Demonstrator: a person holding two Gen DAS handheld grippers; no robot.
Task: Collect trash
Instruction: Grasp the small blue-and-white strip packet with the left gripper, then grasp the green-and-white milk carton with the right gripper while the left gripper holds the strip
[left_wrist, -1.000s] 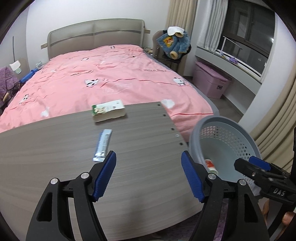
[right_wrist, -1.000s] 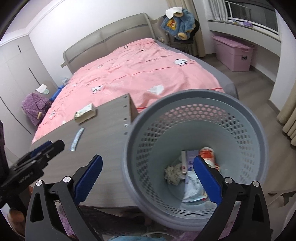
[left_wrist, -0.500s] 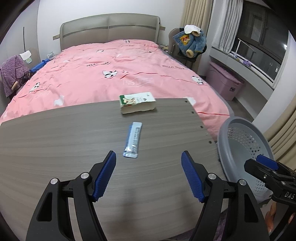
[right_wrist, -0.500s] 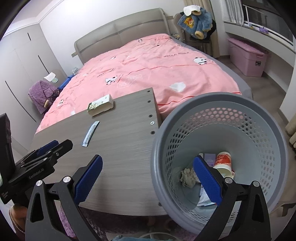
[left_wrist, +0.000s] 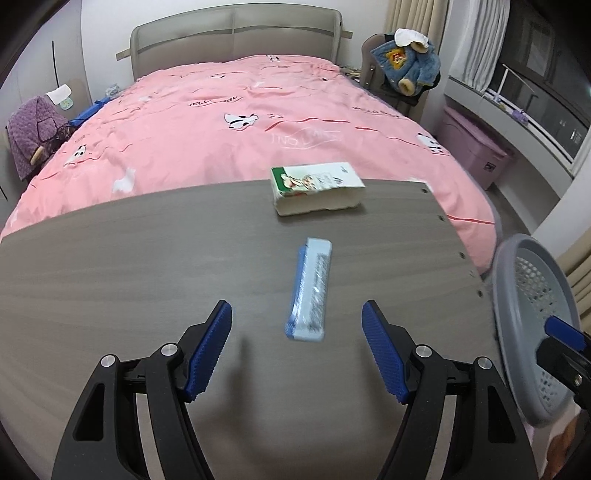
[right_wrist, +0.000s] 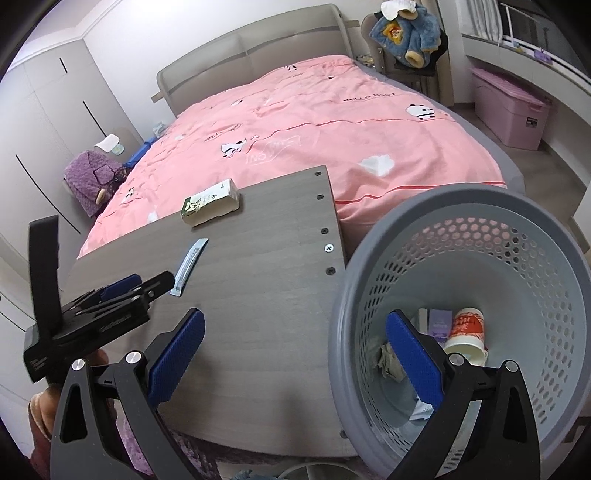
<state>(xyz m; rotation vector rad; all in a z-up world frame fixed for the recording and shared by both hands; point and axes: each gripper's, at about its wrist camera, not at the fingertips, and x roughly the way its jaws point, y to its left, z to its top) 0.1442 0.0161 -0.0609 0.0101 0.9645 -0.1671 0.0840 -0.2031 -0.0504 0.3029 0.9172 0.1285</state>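
A pale blue wrapper (left_wrist: 310, 288) (right_wrist: 188, 266) lies flat on the grey wooden table (left_wrist: 110, 258). My left gripper (left_wrist: 296, 309) (right_wrist: 147, 284) hovers open over the wrapper's near end, a blue pad on either side and neither touching it. Farther back, near the table's far edge, rests a green and white box (left_wrist: 317, 188) (right_wrist: 210, 203). A grey perforated basket (right_wrist: 480, 195) (left_wrist: 532, 314) stands off the table's right edge, holding a paper cup (right_wrist: 465, 336), a purple packet (right_wrist: 439, 325) and crumpled paper (right_wrist: 388, 360). My right gripper (right_wrist: 295, 319) is open and straddles the basket's near rim without gripping it.
A bed with a pink cover (left_wrist: 258, 110) runs behind the table. A pink storage box (left_wrist: 476, 155) and a chair with a blue jacket (left_wrist: 406, 66) stand at the right, a purple garment (left_wrist: 33, 133) at the left. A hand (right_wrist: 40, 413) holds the left gripper.
My left gripper swung from the basket side over the table and sank toward the wrapper, which now sits between its fingertips. The basket drifted right in the right wrist view.
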